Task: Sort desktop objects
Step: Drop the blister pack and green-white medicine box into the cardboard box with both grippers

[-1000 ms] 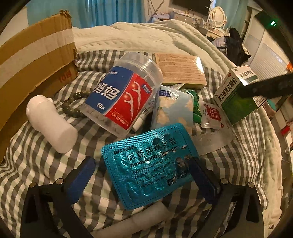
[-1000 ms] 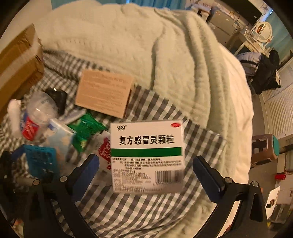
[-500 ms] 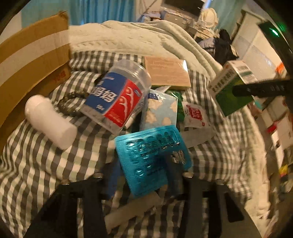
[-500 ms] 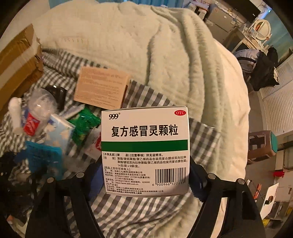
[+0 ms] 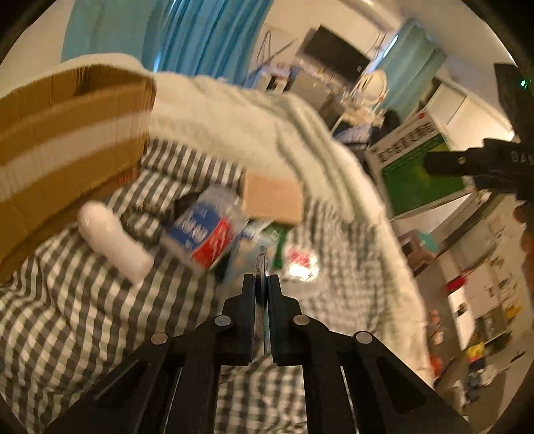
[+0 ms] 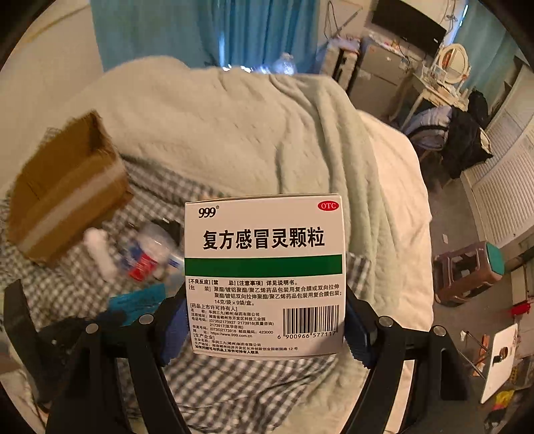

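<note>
Grey-white checked bedsheet (image 5: 66, 300) under pale knitted blanket (image 6: 233, 133), teal curtains (image 6: 200, 30) behind. Left gripper (image 5: 262, 290) clenched on thin teal blister pack (image 5: 263, 263), edge-on above the sheet. Right gripper (image 6: 263, 320) grasps white-green medicine box (image 6: 265, 273) aloft.

The white-and-green medicine box (image 6: 265, 273) bore "999" above its green band, a red "OTC" oval opposite, "复方感冒灵颗粒" between, and barcode 6 900966 577117 below the band.

From my left tool the blister sheet (image 5: 262, 267) shows edge-on only, its face hidden. The floss tub (image 5: 207, 233) label is smeared, perhaps by motion. The medicine box (image 6: 265, 273) conceals my right pads' (image 6: 173, 329) contact faces and the bedding behind.
</note>
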Motion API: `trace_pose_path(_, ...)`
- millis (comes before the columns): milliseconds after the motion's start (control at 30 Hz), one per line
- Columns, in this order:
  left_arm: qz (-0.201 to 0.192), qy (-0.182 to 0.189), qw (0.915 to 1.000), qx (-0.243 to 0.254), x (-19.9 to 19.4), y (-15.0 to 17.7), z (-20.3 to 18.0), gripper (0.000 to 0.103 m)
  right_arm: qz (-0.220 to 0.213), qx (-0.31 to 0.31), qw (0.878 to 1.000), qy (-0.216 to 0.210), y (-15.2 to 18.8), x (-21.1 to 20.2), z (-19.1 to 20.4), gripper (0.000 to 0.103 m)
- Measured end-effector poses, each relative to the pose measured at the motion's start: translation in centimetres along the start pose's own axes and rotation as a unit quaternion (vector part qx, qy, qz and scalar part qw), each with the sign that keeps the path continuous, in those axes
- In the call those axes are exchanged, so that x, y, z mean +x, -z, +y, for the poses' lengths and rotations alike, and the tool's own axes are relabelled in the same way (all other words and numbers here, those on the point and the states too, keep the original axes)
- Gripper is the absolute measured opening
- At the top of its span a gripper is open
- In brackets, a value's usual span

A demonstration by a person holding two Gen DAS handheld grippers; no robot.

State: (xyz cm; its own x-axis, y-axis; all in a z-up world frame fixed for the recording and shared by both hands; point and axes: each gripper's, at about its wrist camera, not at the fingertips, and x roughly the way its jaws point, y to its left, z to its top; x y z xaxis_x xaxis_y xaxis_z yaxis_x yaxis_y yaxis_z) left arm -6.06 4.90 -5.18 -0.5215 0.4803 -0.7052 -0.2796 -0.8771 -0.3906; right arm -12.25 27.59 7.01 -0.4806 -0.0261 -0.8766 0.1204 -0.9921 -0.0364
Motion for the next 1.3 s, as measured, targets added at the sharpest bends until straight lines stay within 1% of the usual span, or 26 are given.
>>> trace_pose_path(100,-0.018,0.007,0.9997,-0.018,-1.8,-1.8,0.3,0.006,-0.024,0.012,0.999,-0.021,-1.5,-2.0,1.6,0.077)
trace_pose_path(167,-0.030,-0.001,0.9993,-0.021,-3.3,-3.5,0.7,0.006,-0.040,0.017,0.998,-0.037,-2.8,-3.2,2.9,0.077)
trace_pose_path(300,-0.070,-0.025,0.9965,-0.039,-7.9,-8.6,2.6,0.006,-0.072,0.020,0.995,-0.063,-5.5,-4.8,5.8,0.077)
trace_pose_path(333,-0.076,-0.035,0.9958,-0.037,-8.9,-9.8,3.2,0.006,-0.079,0.023,0.994,-0.074,-6.4,-5.0,6.8,0.077)
trace_pose_path(400,-0.095,-0.072,0.9927,-0.019,-11.4,-12.8,4.2,0.006,-0.088,0.023,0.992,-0.085,-7.5,-4.9,8.8,0.077)
trace_pose_path(467,-0.116,-0.110,0.9871,0.007,-13.9,-15.7,5.3,0.006,-0.093,0.021,0.991,-0.098,-8.6,-4.7,11.0,0.077)
trace_pose_path(567,-0.127,-0.150,0.9803,0.022,-16.6,-19.3,7.4,0.006,-0.096,0.014,0.988,-0.118,-10.0,-4.0,14.7,0.077)
trace_pose_path(633,-0.134,-0.181,0.9733,0.045,-18.1,-21.4,8.9,0.006,-0.096,0.007,0.987,-0.127,-10.9,-3.3,17.3,0.077)
trace_pose_path(700,-0.132,-0.204,0.9682,0.061,-18.4,-22.4,10.5,0.006,-0.093,-0.001,0.985,-0.143,-11.7,-2.4,19.7,0.077)
trace_pose_path(767,-0.125,-0.213,0.9671,0.060,-18.2,-22.6,12.0,0.006,-0.088,-0.011,0.984,-0.153,-12.5,-1.3,22.2,0.077)
trace_pose_path(833,-0.111,-0.207,0.9714,0.033,-17.3,-22.5,14.3,0.006,-0.084,-0.021,0.984,-0.156,-12.9,-0.2,24.0,0.077)
trace_pose_path(900,-0.100,-0.205,0.9737,0.002,-16.4,-22.6,16.3,0.006,-0.077,-0.027,0.983,-0.162,-13.5,1.0,25.4,0.078)
trace_pose_path(1000,-0.092,-0.210,0.9733,-0.007,-15.3,-22.5,17.7,0.007,-0.081,-0.024,0.981,-0.176,-14.3,2.5,26.6,0.079)
trace_pose_path(1067,-0.087,-0.207,0.9745,-0.004,-15.0,-22.3,18.0,0.010,-0.088,-0.019,0.979,-0.183,-14.7,2.9,26.6,0.081)
trace_pose_path(1100,-0.081,-0.200,0.9763,-0.005,-14.9,-22.1,18.2,0.019,-0.091,-0.015,0.979,-0.184,-14.8,3.1,26.5,0.087)
trace_pose_path(1133,-0.075,-0.196,0.9778,-0.007,-14.7,-22.0,18.3,0.037,-0.095,-0.010,0.979,-0.180,-15.0,3.3,26.5,0.090)
trace_pose_path(1167,-0.071,-0.192,0.9787,-0.011,-14.6,-22.1,18.5,0.047,-0.101,-0.003,0.979,-0.174,-15.2,3.3,26.3,0.090)
trace_pose_path(1200,-0.077,-0.189,0.9788,-0.018,-14.7,-22.2,18.5,0.058,-0.104,0.002,0.979,-0.176,-15.3,3.3,26.0,0.091)
trace_pose_path(1233,-0.083,-0.190,0.9779,-0.026,-14.9,-22.2,18.6,0.061,-0.106,0.008,0.978,-0.180,-15.5,3.3,25.9,0.091)
trace_pose_path(1300,-0.087,-0.183,0.9785,-0.041,-15.1,-22.3,18.8,0.062,-0.106,0.019,0.978,-0.177,-15.6,3.2,25.1,0.091)
